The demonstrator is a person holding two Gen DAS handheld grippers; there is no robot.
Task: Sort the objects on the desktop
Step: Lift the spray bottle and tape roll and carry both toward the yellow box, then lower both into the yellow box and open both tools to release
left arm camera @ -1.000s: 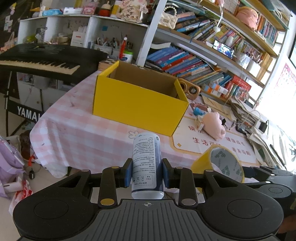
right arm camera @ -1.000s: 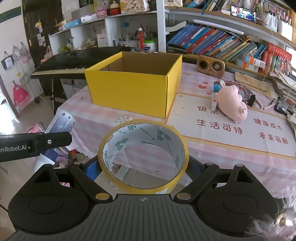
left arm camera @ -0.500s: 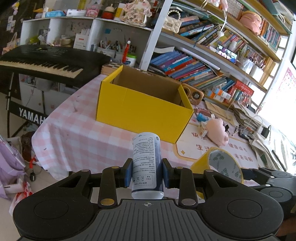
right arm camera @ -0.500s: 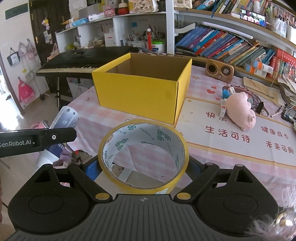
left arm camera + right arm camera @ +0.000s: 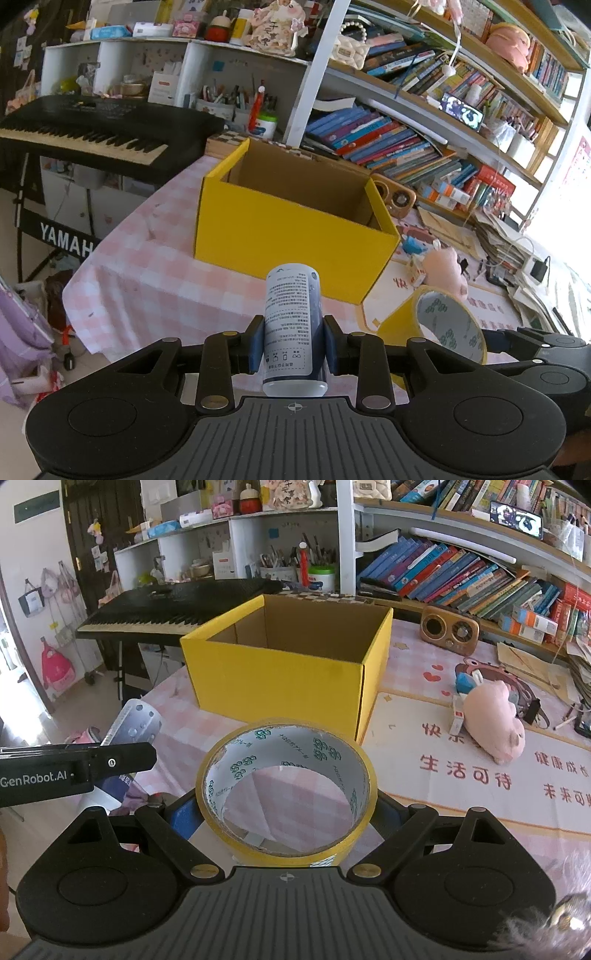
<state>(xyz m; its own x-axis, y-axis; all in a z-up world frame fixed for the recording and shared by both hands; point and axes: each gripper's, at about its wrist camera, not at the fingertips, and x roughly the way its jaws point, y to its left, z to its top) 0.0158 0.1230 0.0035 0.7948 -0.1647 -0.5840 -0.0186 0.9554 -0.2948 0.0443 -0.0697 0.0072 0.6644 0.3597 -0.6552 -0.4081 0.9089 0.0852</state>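
Note:
My left gripper [image 5: 294, 343] is shut on a white and blue printed bottle [image 5: 293, 317], held upright above the table's near edge. My right gripper [image 5: 286, 805] is shut on a roll of yellow tape [image 5: 286, 782], which also shows in the left wrist view [image 5: 439, 326]. An open yellow cardboard box [image 5: 291, 229] stands on the pink checked tablecloth ahead of both grippers; it also shows in the right wrist view [image 5: 288, 664], and what I see of its inside is bare. The bottle [image 5: 133, 723] and left gripper show at the left of the right wrist view.
A pink plush pig [image 5: 493, 723], a small white carton [image 5: 457, 716] and a blue item [image 5: 466, 682] lie right of the box. A wooden radio [image 5: 450, 635] stands behind. A black keyboard [image 5: 92, 129] is at the left, bookshelves [image 5: 406, 147] behind the table.
Both grippers have risen and drawn nearer the yellow box, so more of its inside shows. Each still holds its object.

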